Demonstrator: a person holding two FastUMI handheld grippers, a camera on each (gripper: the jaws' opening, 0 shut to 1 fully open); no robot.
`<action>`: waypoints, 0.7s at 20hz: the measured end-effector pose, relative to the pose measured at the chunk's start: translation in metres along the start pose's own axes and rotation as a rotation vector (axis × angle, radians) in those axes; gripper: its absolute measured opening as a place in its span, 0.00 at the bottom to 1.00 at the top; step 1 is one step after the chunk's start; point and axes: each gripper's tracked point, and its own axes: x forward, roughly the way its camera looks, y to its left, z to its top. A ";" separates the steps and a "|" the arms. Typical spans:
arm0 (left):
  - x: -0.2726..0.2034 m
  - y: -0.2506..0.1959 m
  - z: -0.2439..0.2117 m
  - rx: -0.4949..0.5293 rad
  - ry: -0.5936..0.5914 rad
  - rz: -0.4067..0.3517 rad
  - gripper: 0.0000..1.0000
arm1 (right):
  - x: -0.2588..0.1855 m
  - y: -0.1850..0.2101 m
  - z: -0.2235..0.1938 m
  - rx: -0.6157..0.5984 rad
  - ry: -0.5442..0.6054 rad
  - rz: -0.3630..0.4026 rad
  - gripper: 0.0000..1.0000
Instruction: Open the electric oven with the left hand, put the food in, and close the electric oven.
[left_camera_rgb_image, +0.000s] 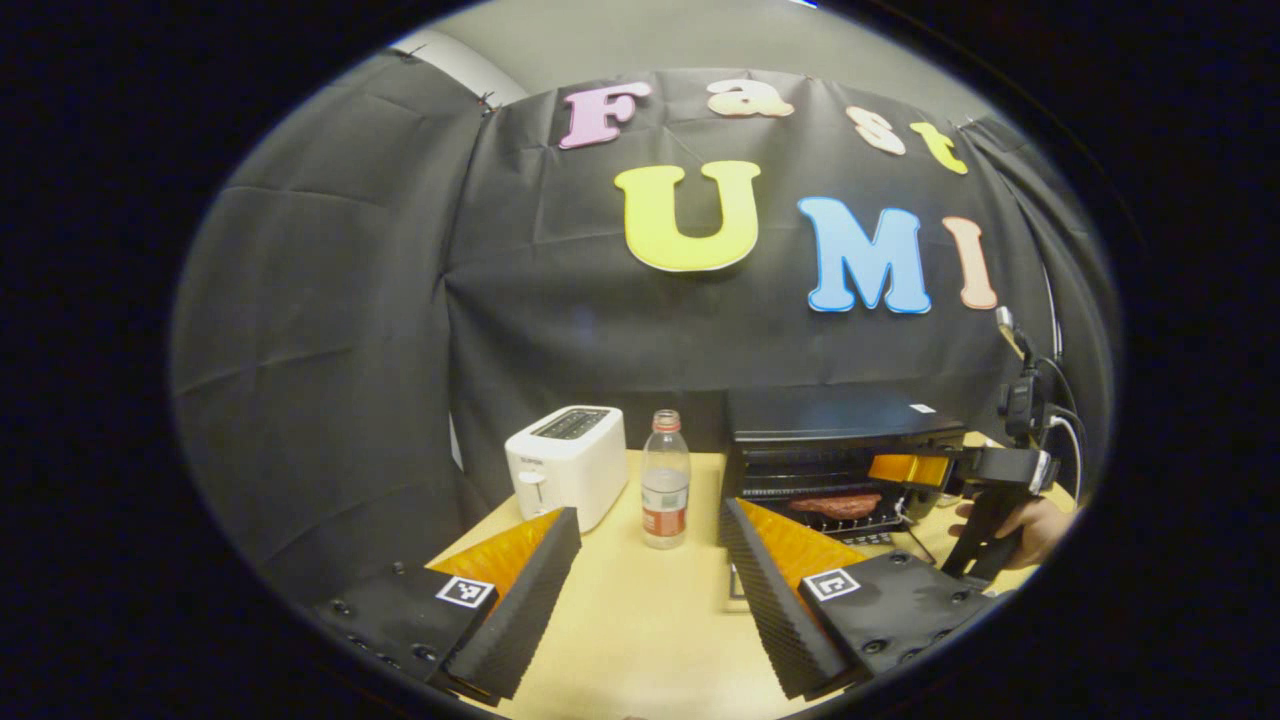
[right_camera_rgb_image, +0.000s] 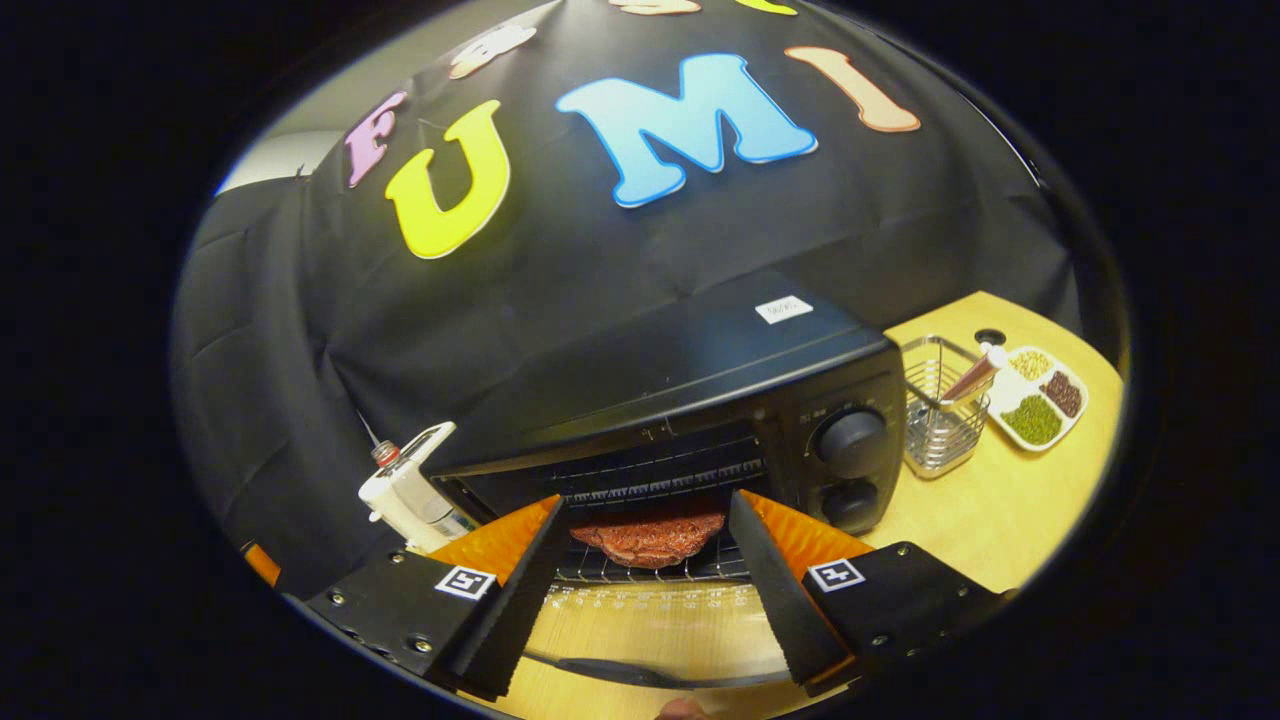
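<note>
Electric oven (right_camera_rgb_image: 700, 400): black box with two round knobs on its right face, standing at the far side of the counter (right_camera_rgb_image: 1000, 510), its glass door (right_camera_rgb_image: 650, 620) lying folded down toward the viewer. Food (right_camera_rgb_image: 650, 538): a flat reddish-brown patty, resting on the wire rack (right_camera_rgb_image: 600, 570) inside the open cavity. Wire basket (right_camera_rgb_image: 938, 410): sitting right of the oven, holding a slim utensil leaning inside. Divided white dish (right_camera_rgb_image: 1040, 398): lying farther right, carrying green, yellow and dark grains in separate compartments. Right tongs (right_camera_rgb_image: 645, 600): gaping wide, holding nothing, hovering over the door just in front of the food. Left tongs (left_camera_rgb_image: 650, 600): gaping wide, holding nothing, well left of the oven, facing a bottle (left_camera_rgb_image: 666, 480) and a white toaster (left_camera_rgb_image: 567, 463).
</note>
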 end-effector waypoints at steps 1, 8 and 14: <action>0.001 -0.007 -0.003 0.000 0.005 -0.010 1.00 | -0.010 0.000 0.005 -0.022 -0.010 0.005 0.98; -0.004 -0.066 -0.034 0.015 0.080 -0.106 1.00 | -0.092 -0.011 0.035 -0.130 -0.112 -0.005 0.98; -0.003 -0.114 -0.064 0.030 0.149 -0.186 0.97 | -0.157 -0.047 0.057 -0.193 -0.195 -0.083 0.98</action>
